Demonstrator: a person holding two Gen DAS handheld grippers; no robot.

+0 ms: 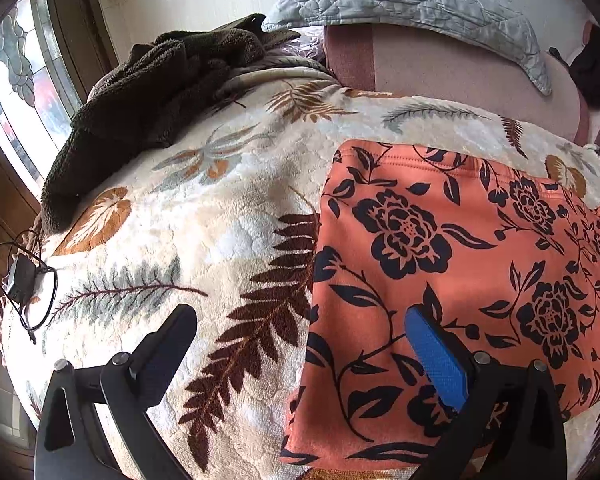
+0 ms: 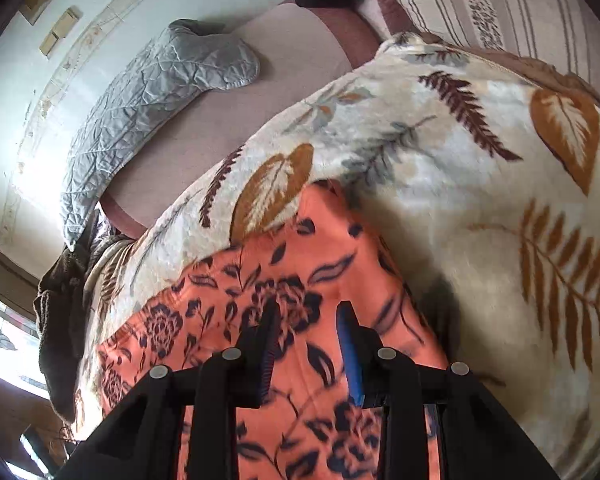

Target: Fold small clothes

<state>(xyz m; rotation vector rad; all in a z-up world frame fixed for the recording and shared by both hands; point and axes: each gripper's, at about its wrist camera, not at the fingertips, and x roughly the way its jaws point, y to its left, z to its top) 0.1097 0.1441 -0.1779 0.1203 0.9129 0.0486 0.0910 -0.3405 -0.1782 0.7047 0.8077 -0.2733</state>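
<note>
An orange garment with a dark floral print [image 1: 440, 264] lies flat on a cream blanket with leaf patterns [image 1: 204, 216]. My left gripper [image 1: 300, 320] is open wide above the garment's left edge, its blue-padded finger [image 1: 436, 356] over the cloth and the other finger over the blanket. In the right wrist view the same garment [image 2: 308, 248] lies under my right gripper [image 2: 308, 312], which is open with a narrower gap and holds nothing; the cloth passes beneath its fingers. The blanket also shows there [image 2: 480, 208].
A dark brown fleece [image 1: 148, 96] is heaped at the blanket's far left. A grey quilted pillow [image 1: 412, 4] and pink sheet [image 1: 452, 76] lie behind. A black charger with cable [image 1: 22, 280] sits at the left edge. A striped pillow [image 2: 520, 8] is at the far right.
</note>
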